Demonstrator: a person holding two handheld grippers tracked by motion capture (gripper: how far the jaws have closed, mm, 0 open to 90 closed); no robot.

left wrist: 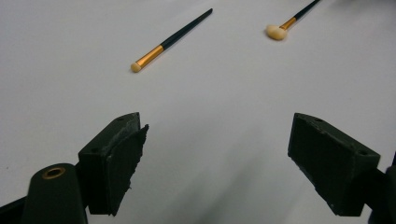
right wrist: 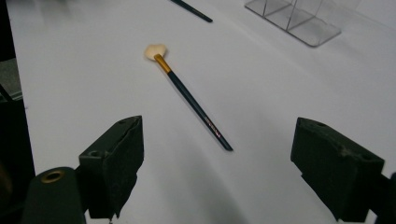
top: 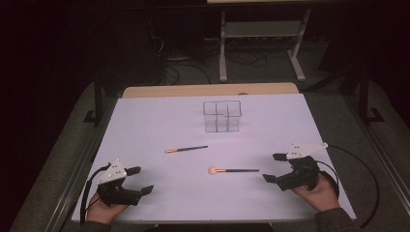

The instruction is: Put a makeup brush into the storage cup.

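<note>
Two makeup brushes lie on the white table [top: 159, 125]. The thin one [top: 186, 149] [left wrist: 170, 41] has a small tip at its left end and rests left of centre. The fan-tipped one [top: 233, 170] [right wrist: 191, 98] [left wrist: 293, 19] lies flat nearer the right side, its dark handle end pointing toward my right gripper [top: 273, 167] [right wrist: 217, 165], which stands open just short of it with nothing between the jaws. At the front left my left gripper [top: 141, 179] [left wrist: 217, 163] is open and empty, well away from both brushes.
A clear plastic organiser [top: 222, 116] [right wrist: 294, 16] with several compartments stands at the back centre of the table. Black cables trail from both grippers near the table's front corners. A metal stand [top: 261, 38] is on the dark floor beyond the table.
</note>
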